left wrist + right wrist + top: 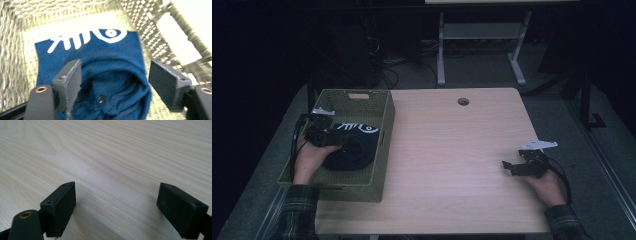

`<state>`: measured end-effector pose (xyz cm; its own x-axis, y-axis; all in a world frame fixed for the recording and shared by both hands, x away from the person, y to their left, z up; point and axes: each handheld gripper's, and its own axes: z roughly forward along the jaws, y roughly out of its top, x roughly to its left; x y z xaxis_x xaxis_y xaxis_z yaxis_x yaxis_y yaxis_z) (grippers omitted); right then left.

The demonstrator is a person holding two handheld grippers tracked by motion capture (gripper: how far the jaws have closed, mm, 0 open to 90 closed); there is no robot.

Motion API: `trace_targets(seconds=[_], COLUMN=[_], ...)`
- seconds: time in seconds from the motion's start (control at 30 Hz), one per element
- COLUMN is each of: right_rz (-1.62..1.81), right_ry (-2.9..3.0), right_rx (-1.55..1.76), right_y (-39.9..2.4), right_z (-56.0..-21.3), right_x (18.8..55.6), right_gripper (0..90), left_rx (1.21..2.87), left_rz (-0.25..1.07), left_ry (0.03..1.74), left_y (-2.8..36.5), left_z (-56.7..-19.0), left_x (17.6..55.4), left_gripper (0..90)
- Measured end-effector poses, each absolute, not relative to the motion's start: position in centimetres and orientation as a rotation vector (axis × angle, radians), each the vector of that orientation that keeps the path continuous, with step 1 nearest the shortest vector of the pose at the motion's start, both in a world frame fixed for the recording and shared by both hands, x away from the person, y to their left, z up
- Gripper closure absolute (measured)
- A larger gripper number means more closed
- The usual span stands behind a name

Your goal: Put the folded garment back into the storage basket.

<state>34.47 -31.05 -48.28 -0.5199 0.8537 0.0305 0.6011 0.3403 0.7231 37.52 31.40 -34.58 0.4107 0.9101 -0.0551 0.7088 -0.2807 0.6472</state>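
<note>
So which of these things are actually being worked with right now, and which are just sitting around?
Seemingly part of the job:
- left gripper, fingers open over the cloth
- blue cloth with a white print
- woven basket holding the cloth

Just around:
- right gripper, open and empty, over the table
- wooden table
- white stand and cables on the floor behind

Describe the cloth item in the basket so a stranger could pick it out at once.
Start at the wooden table and find the woven green basket at its left edge. Inside it, beneath the open left gripper, lies a dark blue garment. A white fish-skeleton print marks it out, and it is the only thing seen in the basket.
</note>
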Motion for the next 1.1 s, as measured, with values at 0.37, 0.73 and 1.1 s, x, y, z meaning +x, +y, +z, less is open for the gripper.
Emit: trace_targets(seconds=[0.37, 0.73, 1.1], right_rz=[0.988, 0.989, 0.991], right_ry=[2.255, 2.257, 2.259], right_rx=[1.288, 1.294, 1.293], right_y=[-31.0, -31.0, -31.0], right_z=[-48.3, -48.3, -48.3], right_x=[34.5, 34.4, 34.4], right_gripper=[15.3, 15.1, 14.9], left_rx=[2.070, 2.072, 2.058], left_rz=[0.425, 0.385, 0.346], left_ry=[1.272, 1.148, 1.050], left_y=[29.1, 25.2, 20.6], left_z=[-32.5, -31.1, -30.9], left_x=[37.4, 37.5, 37.2], left_gripper=[20.4, 18.2, 18.3])
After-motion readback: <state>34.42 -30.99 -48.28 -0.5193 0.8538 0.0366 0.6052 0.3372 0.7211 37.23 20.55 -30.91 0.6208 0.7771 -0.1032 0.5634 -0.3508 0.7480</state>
